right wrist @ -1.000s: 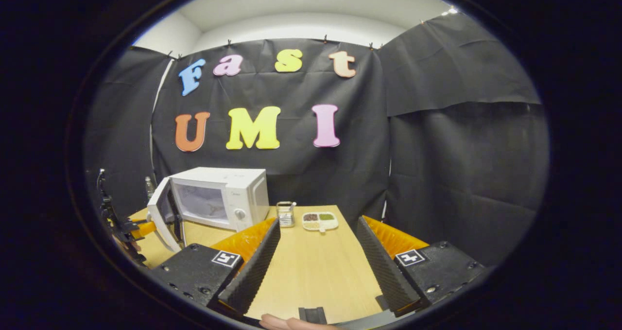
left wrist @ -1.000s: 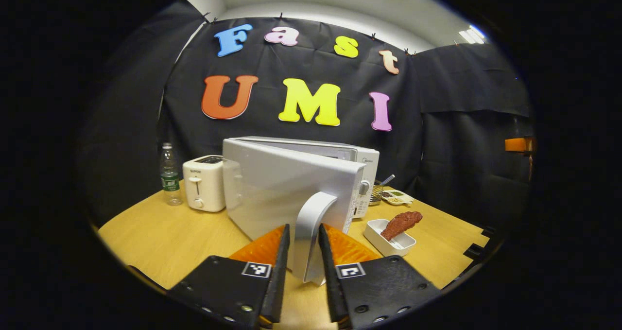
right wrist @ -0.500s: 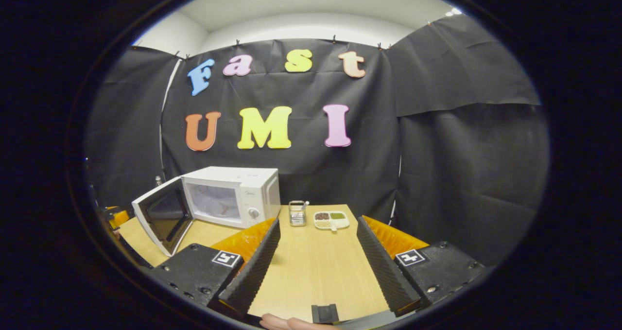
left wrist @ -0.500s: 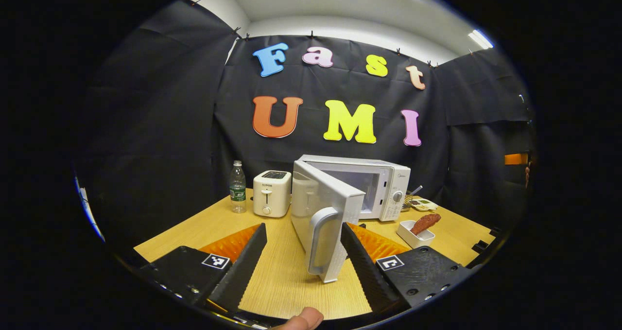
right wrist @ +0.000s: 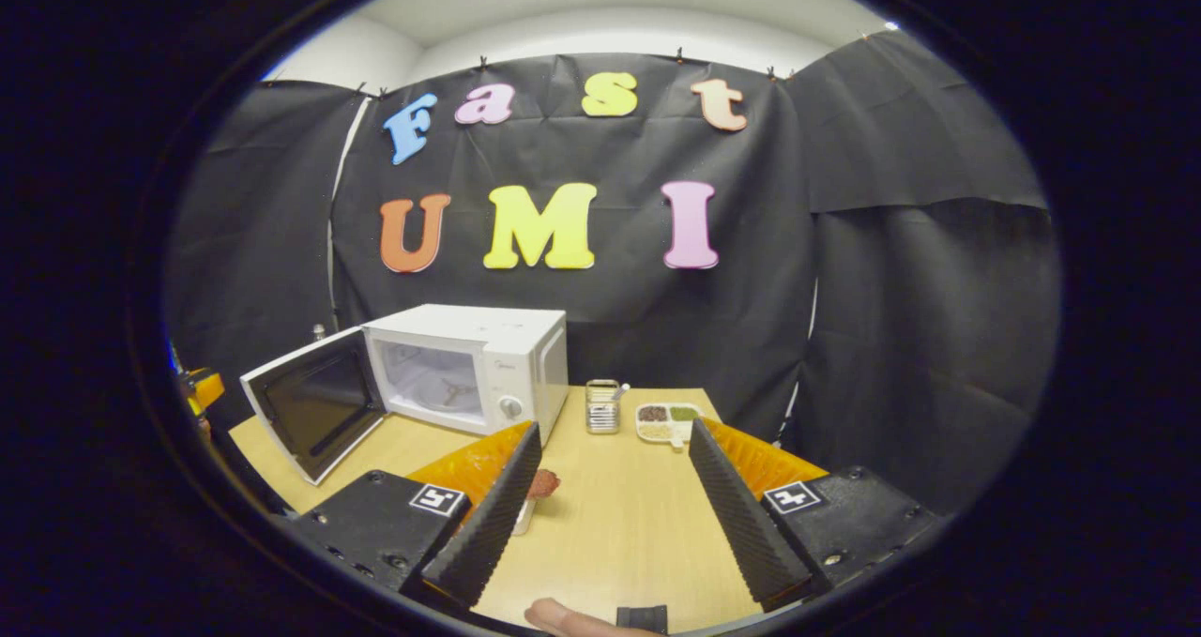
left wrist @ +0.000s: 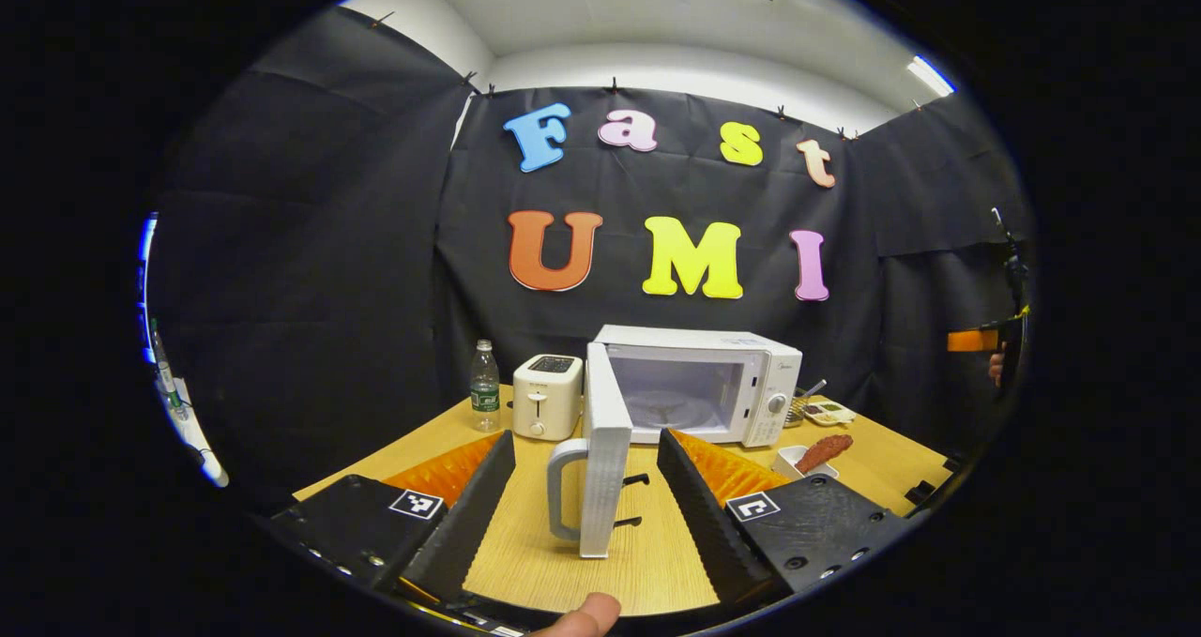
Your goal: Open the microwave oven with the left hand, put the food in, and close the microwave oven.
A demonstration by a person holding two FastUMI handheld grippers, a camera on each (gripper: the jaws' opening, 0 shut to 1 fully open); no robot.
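The white microwave [left wrist: 699, 384] stands at the back of the wooden table with its door [left wrist: 605, 449] swung wide, edge-on to me, the handle [left wrist: 560, 487] facing left. My left gripper [left wrist: 586, 438] is open and holds nothing, drawn back from the door. The food, a reddish-brown piece [left wrist: 826, 449], lies in a small white dish [left wrist: 793, 461] right of the microwave. In the right gripper view the microwave [right wrist: 488, 360] and its open door [right wrist: 314, 412] lie far left. My right gripper [right wrist: 615, 428] is open, with the food [right wrist: 544, 482] peeking out beside its left finger.
A white toaster [left wrist: 547, 395] and a water bottle [left wrist: 484, 386] stand left of the microwave. A metal holder [right wrist: 601, 405] and a divided condiment tray [right wrist: 668, 421] sit at the table's [right wrist: 619, 524] far end. Black cloth walls enclose the booth.
My left gripper let go of the door handle, opened and pulled back. The door swung fully open. The right gripper advanced, and the food came into sight by its left finger.
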